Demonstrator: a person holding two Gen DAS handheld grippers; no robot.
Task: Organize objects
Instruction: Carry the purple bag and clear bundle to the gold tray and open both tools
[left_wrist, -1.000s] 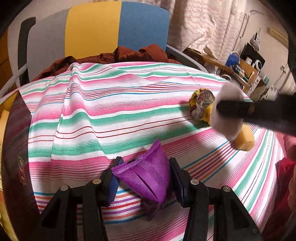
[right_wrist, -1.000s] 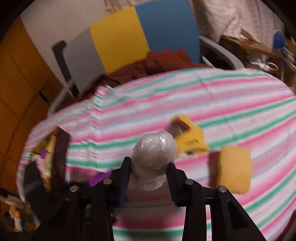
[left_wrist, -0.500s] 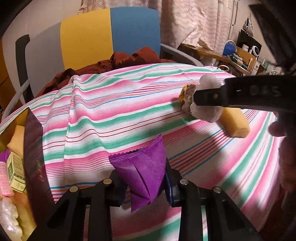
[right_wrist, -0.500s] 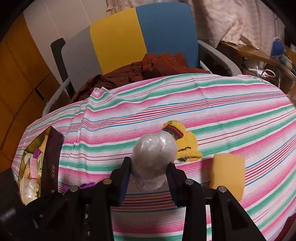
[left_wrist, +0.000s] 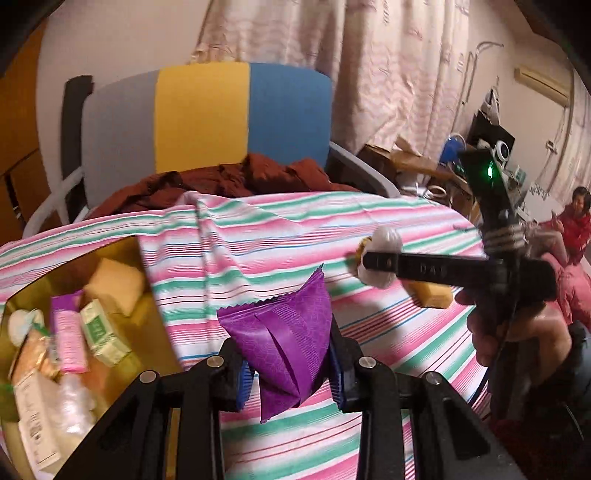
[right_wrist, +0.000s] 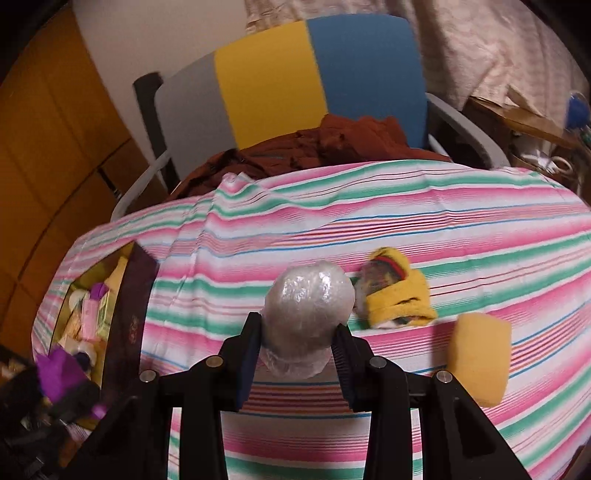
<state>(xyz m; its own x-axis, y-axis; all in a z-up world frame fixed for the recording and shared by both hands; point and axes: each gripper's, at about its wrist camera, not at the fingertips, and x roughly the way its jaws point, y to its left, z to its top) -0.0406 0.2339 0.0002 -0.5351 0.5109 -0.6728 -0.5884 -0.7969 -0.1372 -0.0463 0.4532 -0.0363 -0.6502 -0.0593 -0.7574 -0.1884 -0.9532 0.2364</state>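
Observation:
My left gripper (left_wrist: 290, 369) is shut on a purple foil packet (left_wrist: 282, 339), held above the striped tablecloth (left_wrist: 258, 229) just right of an open gold-lined box (left_wrist: 122, 251). In the right wrist view my right gripper (right_wrist: 297, 354) is shut on a ball wrapped in clear plastic (right_wrist: 308, 306), lifted over the cloth. That same ball (left_wrist: 384, 243) and right gripper (left_wrist: 380, 264) show at the right of the left wrist view. A yellow knit item (right_wrist: 399, 299) and a yellow sponge (right_wrist: 478, 358) lie on the cloth to the right.
The box (right_wrist: 129, 295) at the table's left edge holds several small packets and cartons. A chair (left_wrist: 207, 114) with grey, yellow and blue back and a brown garment (right_wrist: 332, 144) stands behind the table. A person in red (left_wrist: 576, 221) sits far right.
My left gripper has carried the purple packet up and leftward, bringing the open box into view. My right gripper has lifted the wrapped ball and drifted toward the left.

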